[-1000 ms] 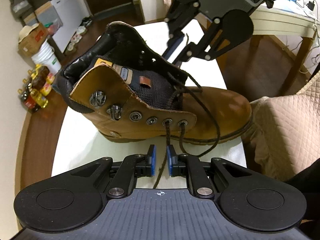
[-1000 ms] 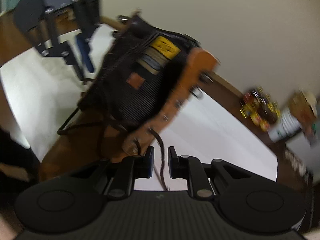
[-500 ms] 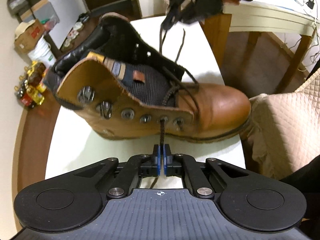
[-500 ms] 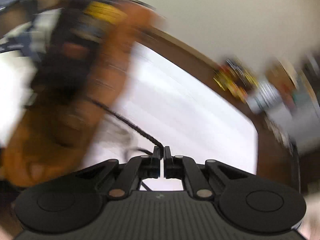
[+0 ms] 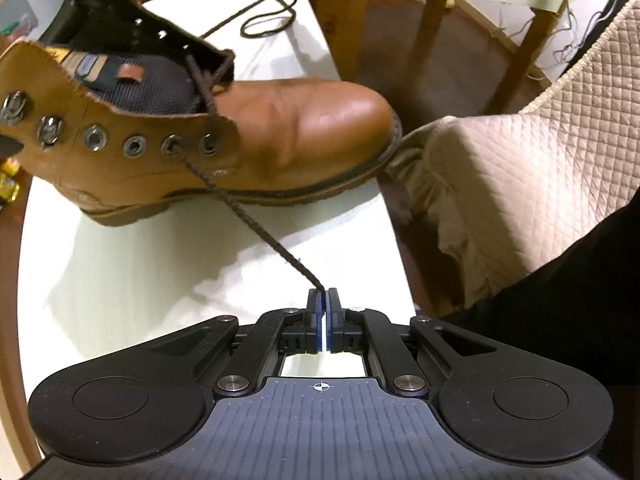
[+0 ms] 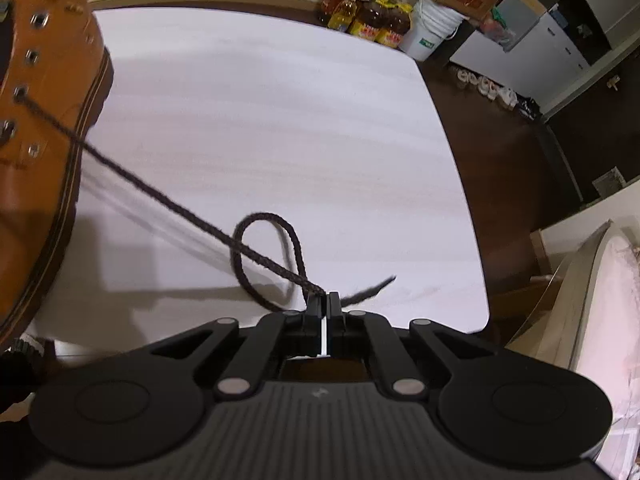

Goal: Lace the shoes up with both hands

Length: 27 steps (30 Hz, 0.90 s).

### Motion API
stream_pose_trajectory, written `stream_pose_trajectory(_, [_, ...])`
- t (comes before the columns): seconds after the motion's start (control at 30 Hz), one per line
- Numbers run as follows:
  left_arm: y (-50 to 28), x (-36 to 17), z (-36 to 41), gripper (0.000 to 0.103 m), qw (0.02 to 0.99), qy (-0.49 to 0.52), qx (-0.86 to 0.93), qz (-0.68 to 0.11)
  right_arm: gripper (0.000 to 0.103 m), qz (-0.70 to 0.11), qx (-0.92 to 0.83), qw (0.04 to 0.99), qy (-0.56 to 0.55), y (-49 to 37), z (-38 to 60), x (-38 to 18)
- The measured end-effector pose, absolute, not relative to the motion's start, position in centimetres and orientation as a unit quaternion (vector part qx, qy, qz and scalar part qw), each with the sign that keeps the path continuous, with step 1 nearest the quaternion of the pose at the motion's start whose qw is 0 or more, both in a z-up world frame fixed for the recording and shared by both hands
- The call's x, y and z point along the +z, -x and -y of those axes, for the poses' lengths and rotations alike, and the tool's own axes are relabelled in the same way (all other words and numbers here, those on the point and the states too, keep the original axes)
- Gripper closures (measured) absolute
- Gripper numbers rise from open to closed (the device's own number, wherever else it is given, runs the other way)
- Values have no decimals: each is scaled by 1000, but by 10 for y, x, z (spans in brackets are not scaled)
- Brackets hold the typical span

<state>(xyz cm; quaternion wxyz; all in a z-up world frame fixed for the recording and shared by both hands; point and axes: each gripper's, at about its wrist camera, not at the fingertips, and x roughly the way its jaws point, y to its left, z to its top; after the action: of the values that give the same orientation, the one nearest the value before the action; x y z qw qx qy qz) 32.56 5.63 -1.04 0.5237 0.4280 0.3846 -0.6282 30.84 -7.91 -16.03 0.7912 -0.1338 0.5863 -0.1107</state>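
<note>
With each claw (image 5: 322,294) (image 6: 325,296) clamped on its lace end (image 5: 256,224) (image 6: 160,196), pull evenly outward so the boot (image 5: 280,128) stays put on the table (image 6: 280,120).

One brown boot (image 5: 248,128) stands on one white table (image 5: 120,272). One dark lace (image 5: 256,220) runs through it, its two ends pinched in two grippers: the left gripper (image 5: 323,300) and the right gripper (image 6: 325,304). Along the boot's near flap sit four round eyelets (image 5: 134,146) and two metal hooks (image 5: 50,130). By the wall stands one white bucket (image 6: 434,28) beside a cluster of oil bottles (image 6: 366,14), too bunched to count.
</note>
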Motion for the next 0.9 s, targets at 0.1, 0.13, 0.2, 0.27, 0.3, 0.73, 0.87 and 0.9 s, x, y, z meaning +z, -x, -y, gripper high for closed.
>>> stream_pose_trajectory(0.1, [-319, -16, -58, 102, 514, -436, -633, -381, 101, -592, -110, 788, 125, -297, 76, -159])
stream_pose_trajectory(0.13, [-317, -19, -59, 102, 508, -438, -635, -383, 101, -594, -111, 787, 122, -296, 75, -160])
stream_pose_trajectory(0.2, [-313, -22, -60, 102, 506, -445, -635, -378, 101, -598, -111, 785, 118, -295, 78, -163])
stream_pose_trajectory(0.27, [-313, -21, -61, 102, 509, -443, -634, -377, 101, -604, -109, 781, 113, -292, 83, -167])
stream_pose_trajectory(0.3, [-313, -20, -61, 102, 511, -440, -634, -379, 101, -606, -109, 780, 110, -285, 81, -164])
stream_pose_trajectory(0.73, [-312, -15, -60, 101, 522, -429, -633, -377, 101, -635, -93, 766, 38, -248, 54, -155])
stream_pose_trajectory(0.87, [-322, -8, -73, 96, 541, -419, -613, -394, 101, -638, -62, 765, -61, -245, 53, -135])
stream_pose_trajectory(0.9, [-324, -5, -76, 95, 544, -418, -610, -397, 101, -637, -50, 764, -93, -245, 54, -130])
